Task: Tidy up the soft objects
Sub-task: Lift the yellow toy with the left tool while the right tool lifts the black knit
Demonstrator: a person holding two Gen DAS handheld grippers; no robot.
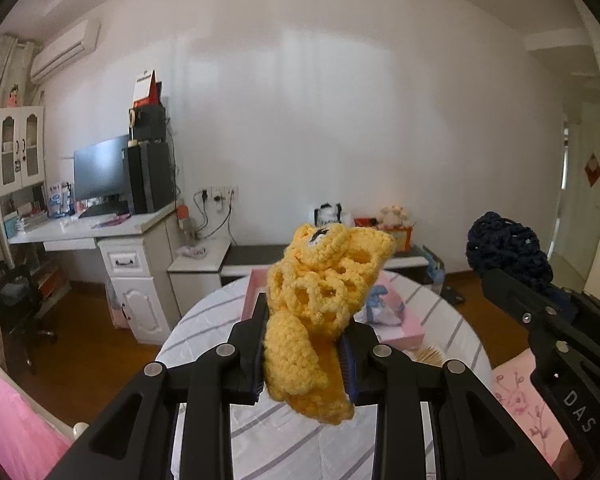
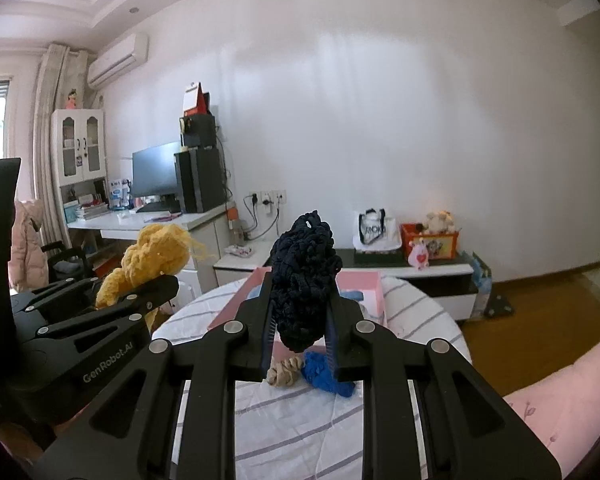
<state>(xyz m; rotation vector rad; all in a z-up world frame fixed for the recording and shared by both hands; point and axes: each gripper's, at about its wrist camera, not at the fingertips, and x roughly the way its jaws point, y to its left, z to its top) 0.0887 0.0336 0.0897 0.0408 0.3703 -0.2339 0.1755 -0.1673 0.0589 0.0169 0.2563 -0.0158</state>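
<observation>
- Above the round desk [image 2: 300, 432], the left claw [image 1: 306, 344] pinches a yellow crochet piece [image 1: 324, 304].
- Right claw [image 2: 300, 320] is clamped on a navy scrunchie [image 2: 304, 276] (both are carried).
- Next, I judge: lower both into the pink box [image 2: 364, 284].

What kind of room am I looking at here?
Most likely a bedroom or study at home: a desk with a monitor, a wall air conditioner, and plush toys on a low cabinet.
</observation>
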